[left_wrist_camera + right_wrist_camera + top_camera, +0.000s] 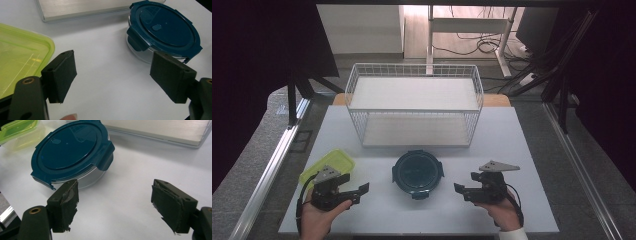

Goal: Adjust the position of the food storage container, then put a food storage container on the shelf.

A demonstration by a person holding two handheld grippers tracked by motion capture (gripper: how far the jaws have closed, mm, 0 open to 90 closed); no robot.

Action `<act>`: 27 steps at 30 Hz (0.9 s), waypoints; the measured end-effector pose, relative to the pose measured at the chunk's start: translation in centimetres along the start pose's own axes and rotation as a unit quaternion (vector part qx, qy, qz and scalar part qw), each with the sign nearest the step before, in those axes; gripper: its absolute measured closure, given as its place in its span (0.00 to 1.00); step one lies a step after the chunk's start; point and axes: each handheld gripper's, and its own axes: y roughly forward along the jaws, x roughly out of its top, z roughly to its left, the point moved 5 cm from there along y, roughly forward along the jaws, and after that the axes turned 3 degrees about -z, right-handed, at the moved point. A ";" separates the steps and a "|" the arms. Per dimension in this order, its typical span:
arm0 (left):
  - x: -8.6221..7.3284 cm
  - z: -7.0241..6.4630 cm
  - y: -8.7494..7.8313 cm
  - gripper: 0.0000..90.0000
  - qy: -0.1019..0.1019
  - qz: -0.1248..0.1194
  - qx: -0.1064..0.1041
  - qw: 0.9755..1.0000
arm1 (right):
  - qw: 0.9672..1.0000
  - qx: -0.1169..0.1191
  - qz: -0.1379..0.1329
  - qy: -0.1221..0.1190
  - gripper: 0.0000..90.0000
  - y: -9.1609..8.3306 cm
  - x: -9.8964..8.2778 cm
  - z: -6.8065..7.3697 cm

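Both tongs stand wide apart and hold nothing. Left tongs (362,192) rest to the left of the round glass container with the dark blue plastic lid (417,174), and right tongs (461,191) rest to its right, each a little apart from it. This container sits on the white table (532,210), lid closed. Behind it stands a white wire basket (414,106); a yellow-green plastic lid (328,165) lies at its left.
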 end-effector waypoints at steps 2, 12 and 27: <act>0.0 0.0 0.0 0.23 -0.001 0.000 0.000 1.000 | 1.000 0.004 0.000 0.002 0.24 0.0 0.0 0.0; -0.1 0.0 0.9 0.21 -0.011 0.002 -0.007 1.000 | 1.000 0.020 -0.006 0.014 0.24 0.3 0.6 -0.3; 2.8 -2.2 2.8 0.13 -0.027 0.009 -0.051 0.998 | 0.998 0.052 -0.007 0.036 0.26 1.5 1.6 -0.2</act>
